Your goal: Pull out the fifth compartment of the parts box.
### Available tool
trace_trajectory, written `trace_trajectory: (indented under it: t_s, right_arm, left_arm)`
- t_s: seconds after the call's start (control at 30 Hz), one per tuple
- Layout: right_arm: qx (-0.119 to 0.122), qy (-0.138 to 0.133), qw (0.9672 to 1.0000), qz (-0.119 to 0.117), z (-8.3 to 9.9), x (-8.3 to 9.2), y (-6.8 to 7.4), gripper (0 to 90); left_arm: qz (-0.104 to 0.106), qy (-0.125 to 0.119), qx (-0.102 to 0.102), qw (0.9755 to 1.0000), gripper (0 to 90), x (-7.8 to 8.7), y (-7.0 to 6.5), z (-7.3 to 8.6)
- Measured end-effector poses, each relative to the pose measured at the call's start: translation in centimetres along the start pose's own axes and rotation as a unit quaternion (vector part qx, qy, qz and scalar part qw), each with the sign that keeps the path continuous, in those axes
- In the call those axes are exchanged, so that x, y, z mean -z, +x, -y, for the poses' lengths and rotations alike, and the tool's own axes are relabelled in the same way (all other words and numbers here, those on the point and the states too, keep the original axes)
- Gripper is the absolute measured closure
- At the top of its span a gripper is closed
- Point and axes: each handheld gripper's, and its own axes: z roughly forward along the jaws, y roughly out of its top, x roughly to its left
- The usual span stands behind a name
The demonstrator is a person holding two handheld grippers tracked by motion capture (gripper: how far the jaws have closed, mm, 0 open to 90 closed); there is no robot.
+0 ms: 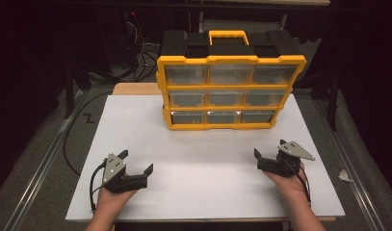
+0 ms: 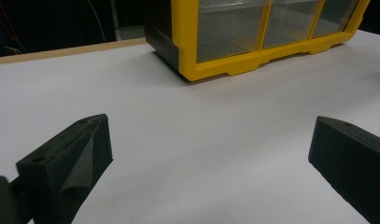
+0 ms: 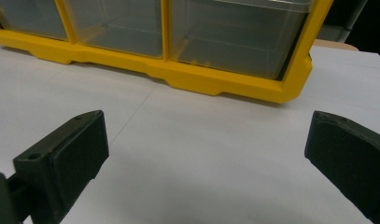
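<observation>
standing shut, the drawer cabinet (image 1: 230, 91) shows nine clear, seemingly empty drawers.

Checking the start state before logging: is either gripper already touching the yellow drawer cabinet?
No: the left gripper and right gripper sit on the white table, apart from the cabinet.
</observation>
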Motion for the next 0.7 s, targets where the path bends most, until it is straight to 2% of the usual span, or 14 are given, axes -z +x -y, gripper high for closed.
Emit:
trace_trajectory:
  t_s: [0.13,0.23,0.43,0.7]
  right_arm:
    - [0.005,0.003,1.0000,0.003,-0.5,-1.3,0.1,0.8]
    - [0.017,0.004,0.9997,0.015,-0.9,-2.3,0.3,1.1]
    - [0.020,0.008,0.9995,0.021,-1.7,-3.7,0.2,1.1]
    - [0.036,0.008,0.9988,0.031,-2.0,-3.3,0.1,0.9]
  left_arm:
    - [-0.006,0.005,-0.001,1.0000,0.2,0.0,0.0,0.0]
    - [-0.007,0.010,0.002,0.9999,0.4,-0.1,0.1,0.0]
    - [-0.012,0.010,0.003,0.9999,0.2,0.0,0.2,-0.1]
    - [-0.011,0.018,0.002,0.9998,0.7,0.2,0.2,-0.1]
